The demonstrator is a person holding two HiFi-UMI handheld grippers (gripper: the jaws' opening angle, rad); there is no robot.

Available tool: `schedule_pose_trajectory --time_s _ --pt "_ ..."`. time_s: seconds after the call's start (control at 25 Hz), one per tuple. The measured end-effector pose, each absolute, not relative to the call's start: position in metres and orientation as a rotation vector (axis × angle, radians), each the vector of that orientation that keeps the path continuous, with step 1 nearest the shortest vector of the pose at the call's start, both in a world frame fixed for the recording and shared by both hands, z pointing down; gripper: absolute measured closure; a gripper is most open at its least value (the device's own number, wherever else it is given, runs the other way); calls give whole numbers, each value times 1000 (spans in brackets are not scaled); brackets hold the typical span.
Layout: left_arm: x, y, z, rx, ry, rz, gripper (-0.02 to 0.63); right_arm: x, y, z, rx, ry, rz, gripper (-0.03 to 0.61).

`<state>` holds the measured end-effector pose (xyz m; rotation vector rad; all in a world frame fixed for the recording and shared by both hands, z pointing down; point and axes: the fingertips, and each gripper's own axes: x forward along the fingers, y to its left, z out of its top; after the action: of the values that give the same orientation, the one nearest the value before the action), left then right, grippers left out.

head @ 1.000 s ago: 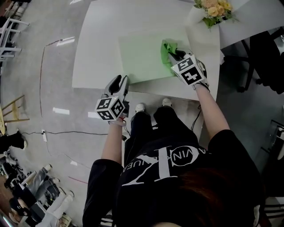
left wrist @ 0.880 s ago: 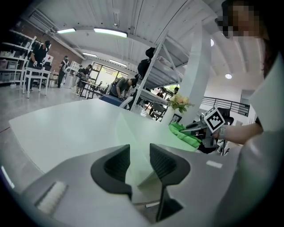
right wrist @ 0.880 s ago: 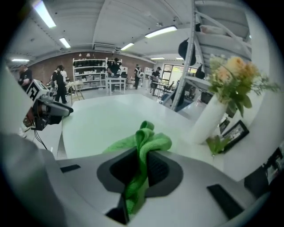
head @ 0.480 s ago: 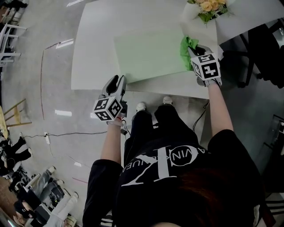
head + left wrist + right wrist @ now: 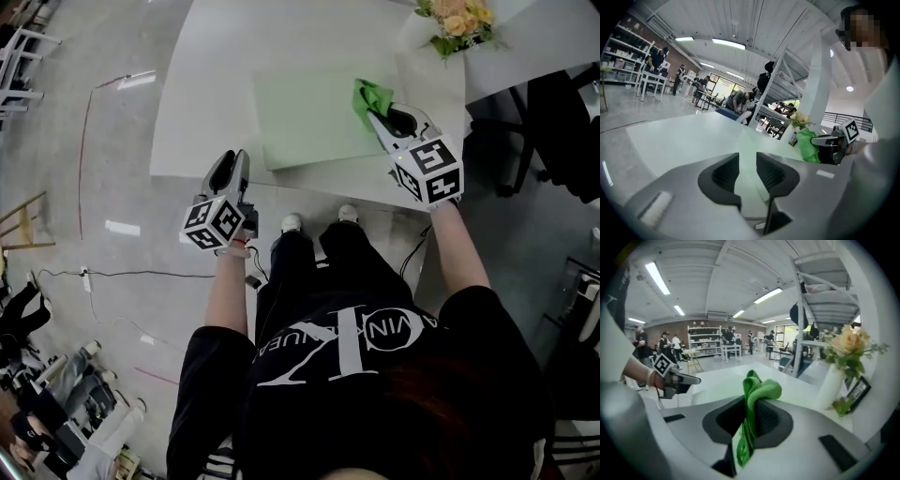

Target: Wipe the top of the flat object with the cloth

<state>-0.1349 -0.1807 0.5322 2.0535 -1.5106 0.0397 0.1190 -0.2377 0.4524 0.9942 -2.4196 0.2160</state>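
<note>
A pale green flat board (image 5: 309,112) lies on the white table (image 5: 211,84). My right gripper (image 5: 376,115) is shut on a bright green cloth (image 5: 370,96) and holds it over the board's right part. In the right gripper view the cloth (image 5: 757,392) sticks up, pinched between the jaws of the right gripper (image 5: 749,420). My left gripper (image 5: 232,157) hovers at the table's front edge, left of the board. Its jaws have just been closing, but a gap remains with nothing in it. In the left gripper view the board (image 5: 746,140) shows beyond the left gripper (image 5: 747,171).
A white vase of flowers (image 5: 455,21) stands at the table's far right corner, beside a small framed picture (image 5: 857,392). A dark chair (image 5: 562,122) is right of the table. The person's feet (image 5: 319,223) are under the front edge. People and shelves fill the hall behind.
The right gripper carried the cloth out to the board's right edge, then came back over it and rose. The left gripper shifted a little left along the table's front edge, and its jaws narrowed.
</note>
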Motion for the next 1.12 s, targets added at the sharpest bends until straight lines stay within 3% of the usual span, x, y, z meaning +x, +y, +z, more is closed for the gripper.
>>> schedule_pose_trajectory --time_s 0.48,0.56,0.76,1.12 --pt "-188 -156 527 1961 -1673 0 509 -77 -184 463 485 -2688 618 543" --pt "-192 -152 529 1949 -1682 -5 510 -86 -187 483 485 -2631 644 543" --pt "-199 -146 533 1934 -1691 2 511 -84 -189 521 445 -2416 196 543" --pt "-159 -167 531 2051 -1541 53 508 -56 -196 513 507 -2367 191 543"
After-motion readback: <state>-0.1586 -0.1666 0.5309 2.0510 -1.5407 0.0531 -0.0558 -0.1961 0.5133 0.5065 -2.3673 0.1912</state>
